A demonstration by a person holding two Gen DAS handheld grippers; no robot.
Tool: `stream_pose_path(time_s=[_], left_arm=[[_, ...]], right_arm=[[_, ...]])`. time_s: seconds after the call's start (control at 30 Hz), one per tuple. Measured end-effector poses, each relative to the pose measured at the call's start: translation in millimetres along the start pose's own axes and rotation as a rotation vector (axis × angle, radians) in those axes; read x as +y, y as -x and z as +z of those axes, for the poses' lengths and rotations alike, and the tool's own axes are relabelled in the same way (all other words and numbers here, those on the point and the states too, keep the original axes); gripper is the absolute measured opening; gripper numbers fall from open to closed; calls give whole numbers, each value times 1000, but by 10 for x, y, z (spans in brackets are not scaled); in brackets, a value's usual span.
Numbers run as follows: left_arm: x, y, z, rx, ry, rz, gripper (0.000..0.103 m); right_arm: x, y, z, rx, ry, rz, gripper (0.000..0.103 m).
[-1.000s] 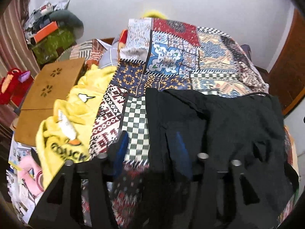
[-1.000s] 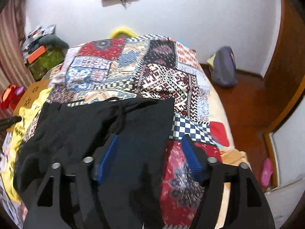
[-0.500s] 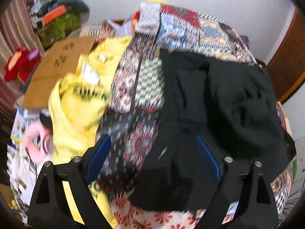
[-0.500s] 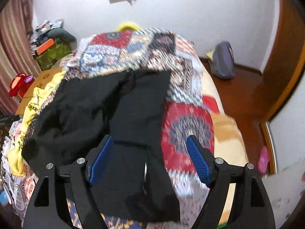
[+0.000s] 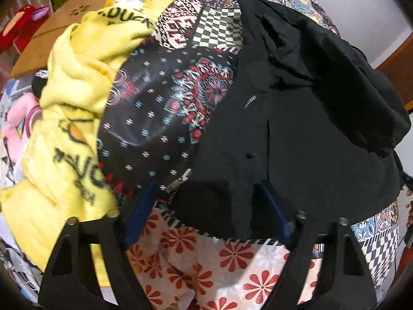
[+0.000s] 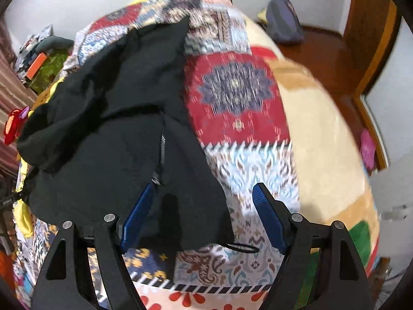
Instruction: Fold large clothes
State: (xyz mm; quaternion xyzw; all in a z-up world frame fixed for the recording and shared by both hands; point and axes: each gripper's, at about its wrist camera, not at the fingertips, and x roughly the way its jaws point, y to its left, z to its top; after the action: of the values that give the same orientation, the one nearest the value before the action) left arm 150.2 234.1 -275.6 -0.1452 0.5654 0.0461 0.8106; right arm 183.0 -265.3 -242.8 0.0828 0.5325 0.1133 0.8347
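A patchwork bedspread point(image 5: 180, 98) fills both views, covering the bed, with a black jacket point(image 5: 296, 129) lying crumpled across it at centre and right of the left wrist view and at centre-left of the right wrist view, and a yellow blanket point(image 5: 74, 103) heaped at the left. The left claw point(image 5: 206, 211) gapes wide at the jacket's lower hem, gripping nothing. The right claw point(image 6: 204, 214) is equally wide, its left pad by the zipper point(image 6: 162, 152), holding nothing.
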Motion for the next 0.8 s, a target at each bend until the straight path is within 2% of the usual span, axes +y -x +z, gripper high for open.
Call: stream_pose_path(time_s=[0.1, 0.23, 0.27, 0.3, 0.33, 0.4, 0.43, 0.5, 0.63, 0.8], left_arm=[[-40, 10, -18, -17, 0, -4, 65], [-154, 74, -77, -32, -117, 32, 55], [-178, 82, -99, -27, -149, 42, 50], [-186, 95, -104, -24, -165, 43, 44], [-192, 112, -113, -25, -172, 41, 41], [-196, 163, -123, -30, -175, 33, 34], [-204, 207, -120, -42, -174, 30, 32], [-219, 286, -102, -56, -166, 19, 28], [-258, 531, 23, -91, -116, -47, 25], [-409, 903, 419, -178, -82, -127, 23]], right_arm=[[-77, -118, -57, 31, -43, 21, 76], [-122, -145, -107, 21, -77, 87, 76], [-124, -159, -116, 27, -74, 107, 74], [-128, -171, -124, 32, -73, 126, 71], [-132, -180, -125, 39, -72, 154, 60], [-104, -172, -124, 48, -61, 177, 32], [-77, -148, -123, 45, -45, 147, 30], [-7, -83, -121, 30, -5, 120, 15], [117, 159, -54, -20, 36, 132, 10], [343, 548, 241, -119, 106, 155, 9]])
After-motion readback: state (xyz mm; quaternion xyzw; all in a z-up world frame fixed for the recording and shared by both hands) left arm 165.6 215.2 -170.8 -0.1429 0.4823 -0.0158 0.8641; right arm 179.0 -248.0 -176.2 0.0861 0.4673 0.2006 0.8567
